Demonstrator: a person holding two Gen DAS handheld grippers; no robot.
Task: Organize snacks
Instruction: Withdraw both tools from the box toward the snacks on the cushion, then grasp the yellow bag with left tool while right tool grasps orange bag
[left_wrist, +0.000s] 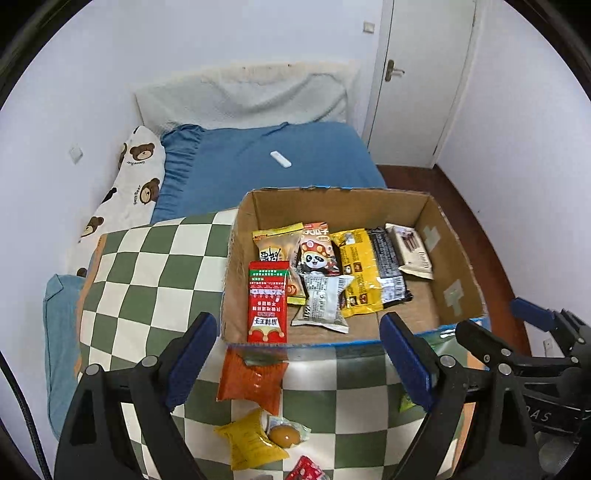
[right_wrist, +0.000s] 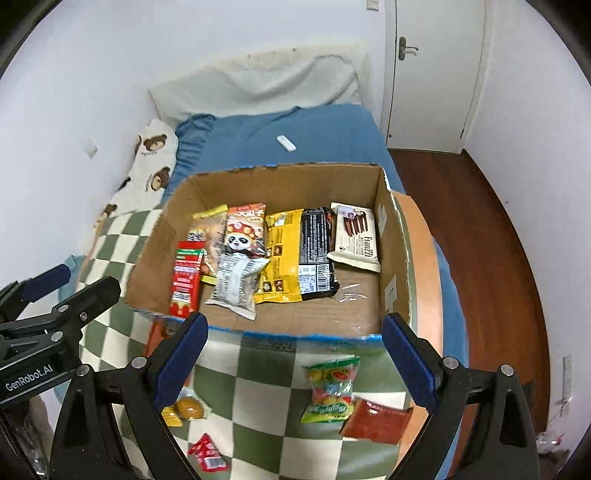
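Landmark is the cardboard box (left_wrist: 436, 229), open top, sitting on the green-and-white checkered blanket (left_wrist: 147, 266) on the bed (left_wrist: 258, 162).

Inside the box, a row of snacks lies flat: red packet (left_wrist: 266, 302) against its left wall, yellow bun pack (left_wrist: 275, 243) behind that, panda packet (left_wrist: 317, 254) and grey-white packet (left_wrist: 325, 299) mid-box, yellow bag (left_wrist: 357, 273), black bar (left_wrist: 388, 269), and the white wafer pack (right_wrist: 356, 236) nearest the right wall. The right part of the box floor is bare cardboard.

Your left gripper (left_wrist: 299, 365) hovers just in front of the box's near wall, blue fingers wide apart, nothing between them.

Your right gripper (right_wrist: 295, 362) is also in front of the near wall, fingers spread wide, holding nothing.

Still outside the box, on the blanket in front of it:
- orange packet (left_wrist: 253, 380) touching the near wall
- green-yellow candy bag (right_wrist: 330, 391)
- dark red sachet (right_wrist: 376, 421) just beside the candy bag
- yellow wrapper (left_wrist: 251, 439) with a brown egg pack (left_wrist: 284, 434)
- small red-white packet (right_wrist: 207, 452)
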